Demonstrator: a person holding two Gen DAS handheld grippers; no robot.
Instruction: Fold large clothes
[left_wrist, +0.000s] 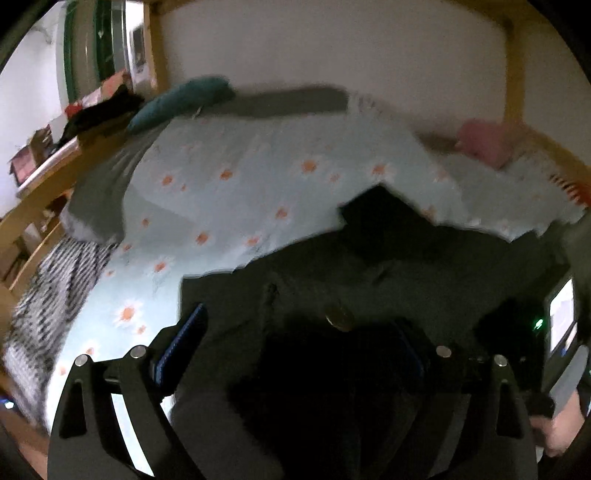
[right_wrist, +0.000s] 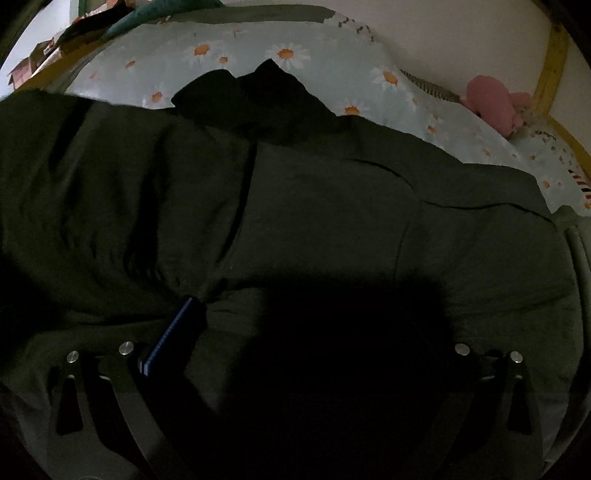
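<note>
A large dark green jacket (right_wrist: 314, 206) with a black collar (right_wrist: 266, 107) lies spread on a bed with a light blue daisy-print sheet (left_wrist: 229, 192). In the left wrist view the jacket (left_wrist: 369, 273) fills the lower middle, with a round metal button (left_wrist: 338, 317) on it. My left gripper (left_wrist: 295, 332) is open just over the jacket's near edge, its blue left pad (left_wrist: 184, 339) showing. My right gripper (right_wrist: 306, 332) is open and low over the jacket's front; its left pad (right_wrist: 173, 332) shows and the right finger is lost in dark shadow.
A teal pillow (left_wrist: 181, 101) and a grey one (left_wrist: 288, 101) lie at the bed's far side by the white wall. A pink plush toy (right_wrist: 495, 105) sits at the right. A striped blanket (left_wrist: 48, 306) hangs at the left. A wooden bed frame (left_wrist: 515, 66) surrounds the bed.
</note>
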